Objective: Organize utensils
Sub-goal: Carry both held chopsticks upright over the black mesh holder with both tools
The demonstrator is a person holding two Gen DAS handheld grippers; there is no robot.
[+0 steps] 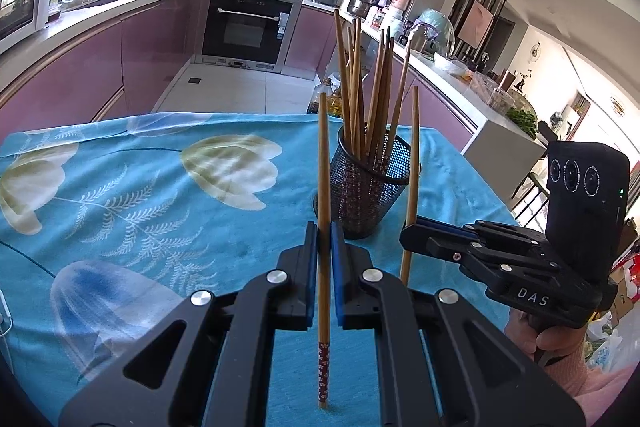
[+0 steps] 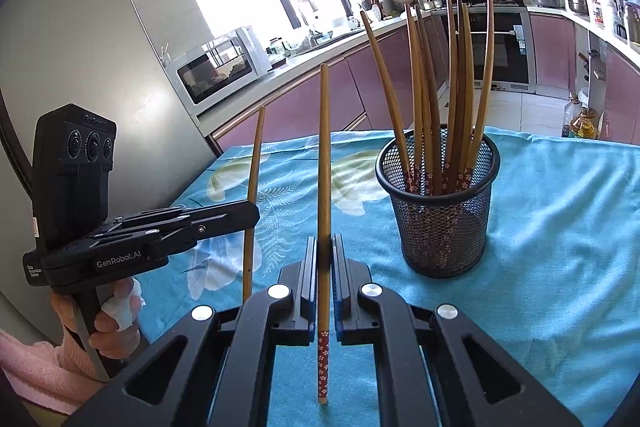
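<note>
**Ana:** Bamboo in both hands, then. The left gripper (image 1: 324, 243) has its jaws closed down to a sliver on one chopstick (image 1: 323, 211), held upright, with the red flowered handle end hanging below the pads and the thin tip pointing up. The right gripper (image 2: 325, 255) has the same pinch on a second chopstick (image 2: 324, 187), also handle down.

**Ben:** And the mesh holder (image 2: 440, 211)?

**Ana:** It stands on the blue flowered tablecloth (image 2: 560, 227), ahead and to the right in the right wrist view, with a bunch of chopsticks already in it, handles at the bottom, tips fanned out above the rim. Neither held stick is over it yet; both hover just beside it, nearer the person.

**Ben:** So the step is dropping these two in. How would you do it cleanly?

**Ana:** One at a time, I'd say. Lift so the handle end clears the rim, then come in over the near side, where the fan of sticks leaves more open mouth. Keep the stick close to vertical so its lower end goes in first.

**Ben:** Risks?

**Ana:** The holder looks light and the cloth soft, so a sideways nudge on the standing tips could tip it. Lower until the handle is well inside before opening the jaws, and open only a little; a drop from high up might bounce the stick out

**Ben:** And the other hand?

**Ana:** Keep it back and clear, so the two grippers don't crowd each other at the rim
</note>
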